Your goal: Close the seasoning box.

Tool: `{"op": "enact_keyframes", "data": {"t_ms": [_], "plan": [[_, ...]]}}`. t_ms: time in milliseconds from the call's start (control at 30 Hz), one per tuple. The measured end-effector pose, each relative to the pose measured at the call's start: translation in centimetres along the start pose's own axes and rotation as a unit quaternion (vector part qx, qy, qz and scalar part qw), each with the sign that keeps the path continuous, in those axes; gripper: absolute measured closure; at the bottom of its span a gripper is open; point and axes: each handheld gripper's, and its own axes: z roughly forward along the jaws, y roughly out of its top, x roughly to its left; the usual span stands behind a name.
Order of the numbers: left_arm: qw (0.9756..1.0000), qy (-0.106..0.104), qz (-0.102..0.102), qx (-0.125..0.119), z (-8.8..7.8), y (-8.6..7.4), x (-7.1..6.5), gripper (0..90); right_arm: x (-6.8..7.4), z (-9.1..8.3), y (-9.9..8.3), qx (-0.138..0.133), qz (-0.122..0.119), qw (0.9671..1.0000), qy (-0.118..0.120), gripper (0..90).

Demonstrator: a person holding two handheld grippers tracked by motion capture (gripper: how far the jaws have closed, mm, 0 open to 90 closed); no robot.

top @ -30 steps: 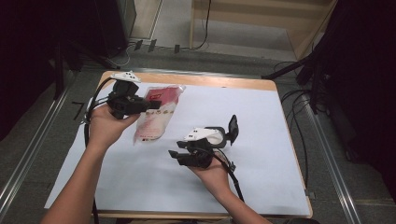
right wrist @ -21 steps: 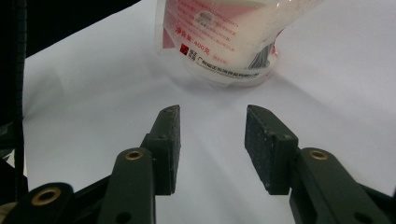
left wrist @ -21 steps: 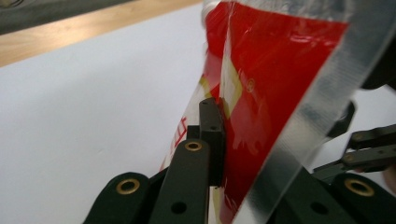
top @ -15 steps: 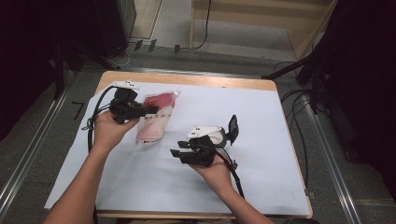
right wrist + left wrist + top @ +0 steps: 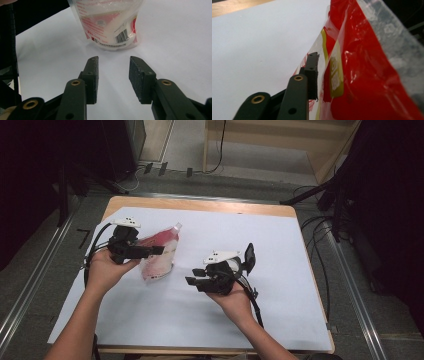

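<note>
Left tool (image 5: 155, 251) half-open at red pouch (image 5: 159, 256), white contents inside.

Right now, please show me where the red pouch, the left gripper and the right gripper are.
red pouch (image 5: 159, 254): high view, on its red front panel.
left gripper (image 5: 156, 250): high view, at the jaw tips against the pouch.
right gripper (image 5: 113, 65): right gripper view, the gap between its open jaw tips.
</note>
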Motion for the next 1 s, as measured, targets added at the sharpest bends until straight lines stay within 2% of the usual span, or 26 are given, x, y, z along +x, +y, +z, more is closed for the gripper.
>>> {"op": "enact_keyframes", "data": {"t_ms": [233, 367, 433, 500, 567, 733, 800, 1000], "plan": [[0.9999, -0.01, -0.005, -0.008, -0.7, -0.4, 0.3, 60.4, -0.2, -0.3, 0.3, 0.005, 0.0, 1.0, 0.004, 64.2], [0.9998, 0.005, 0.007, -0.019, -0.9, -0.6, 0.1, 56.1, -0.4, -0.7, 0.5, 0.007, 0.002, 1.0, 0.006, 68.3], [0.9997, 0.002, 0.0, -0.025, -1.0, -0.8, 0.1, 52.3, -0.5, -0.9, 0.7, 0.008, 0.006, 0.9999, 0.01, 69.7], [0.9998, 0.005, -0.009, -0.019, -1.2, -0.7, 0.0, 50.6, -0.7, -1.0, 0.8, 0.011, 0.014, 0.9997, 0.016, 71.8], [0.9998, 0.007, -0.006, -0.017, -1.4, -0.8, -0.1, 50.0, -0.9, -1.2, 1.0, 0.013, 0.021, 0.9995, 0.02, 76.6], [0.9997, 0.015, 0.002, -0.018, -2.1, -1.0, -0.7, 46.1, -0.8, -1.8, 1.5, 0.019, 0.01, 0.9996, 0.021, 86.1], [0.9996, 0.024, 0.011, -0.01, -2.4, -1.0, -0.8, 44.6, -0.8, -2.1, 1.7, 0.02, 0.007, 0.9996, 0.021, 89.1], [0.9996, 0.022, 0.014, -0.005, -3.2, -1.5, -1.0, 41.9, -1.3, -3.0, 2.1, 0.021, 0.015, 0.9994, 0.024, 90.0]]}}
